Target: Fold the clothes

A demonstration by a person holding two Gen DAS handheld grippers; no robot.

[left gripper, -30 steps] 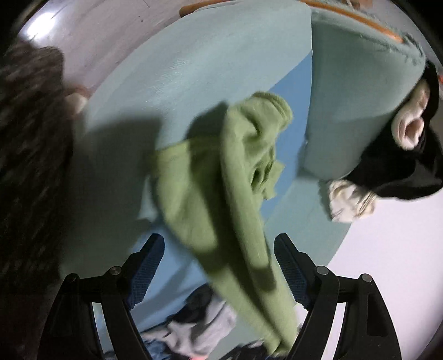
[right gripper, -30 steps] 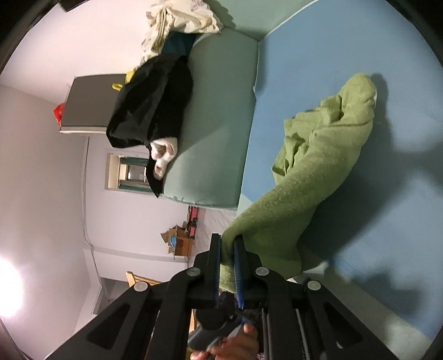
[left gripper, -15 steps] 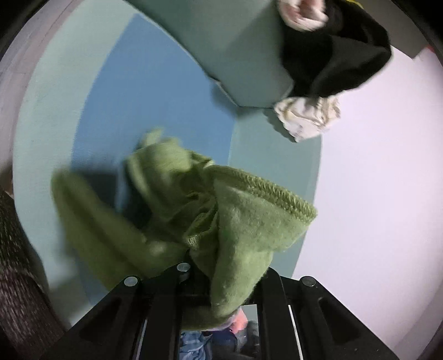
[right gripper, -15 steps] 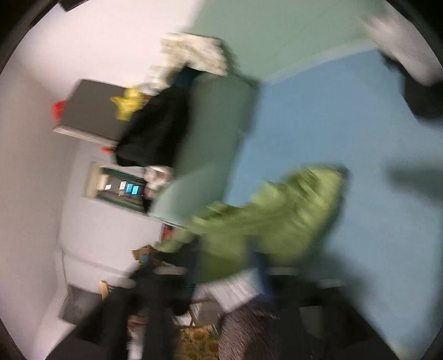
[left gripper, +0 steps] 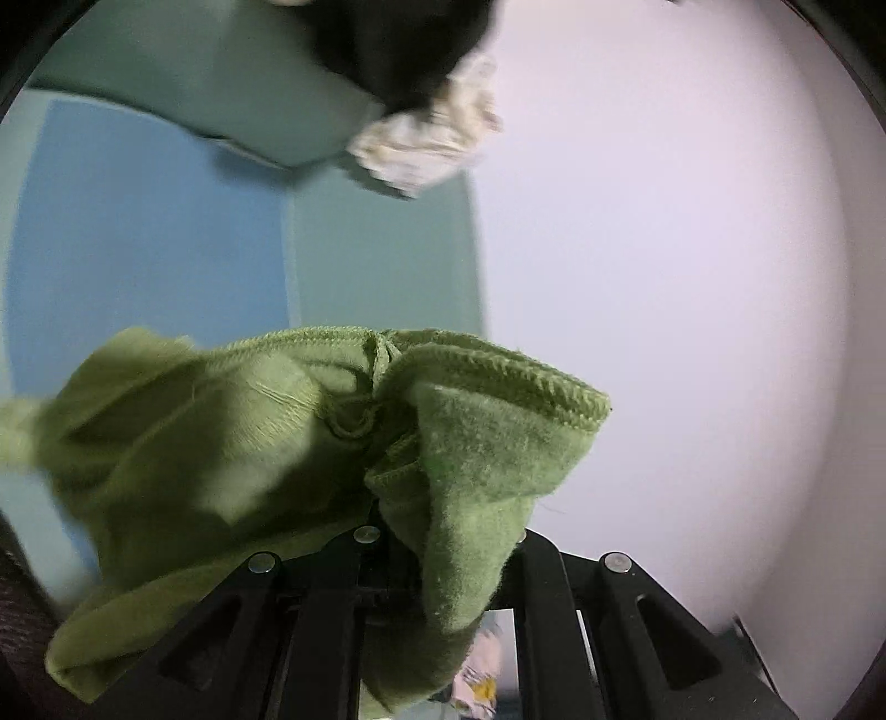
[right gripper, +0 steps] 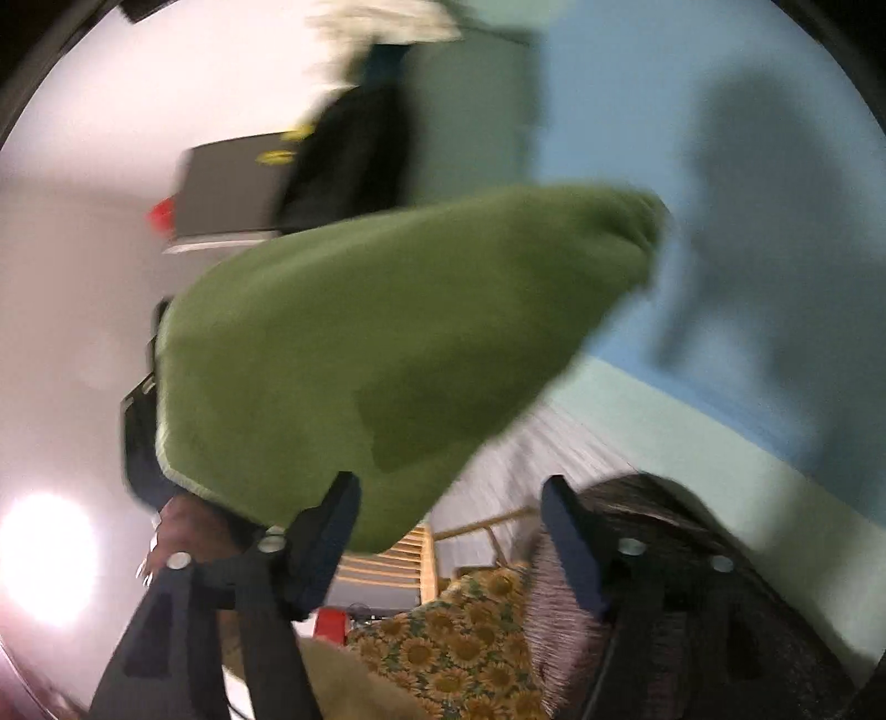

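A green fleece garment (left gripper: pixel 266 443) hangs bunched in the air above the blue and teal bed sheet (left gripper: pixel 138 232). My left gripper (left gripper: pixel 432 531) is shut on a hemmed edge of it, and the cloth drapes over the fingers. In the right wrist view the green garment (right gripper: pixel 387 332) fills the middle, blurred by motion. My right gripper (right gripper: pixel 451 531) is open, with its jaws apart just below the cloth and nothing between them.
A teal pillow (left gripper: pixel 221 72) lies at the head of the bed with black (left gripper: pixel 398 39) and cream clothes (left gripper: pixel 426 138) on it. A white wall (left gripper: pixel 664 277) is to the right. A dark box (right gripper: pixel 232 188), a sunflower-print cloth (right gripper: pixel 459 626) and a wooden frame (right gripper: pixel 421 554) show in the right wrist view.
My left gripper has closed on the green garment and lifted it. My right gripper has let go of the garment and opened, and it has swung sideways fast.
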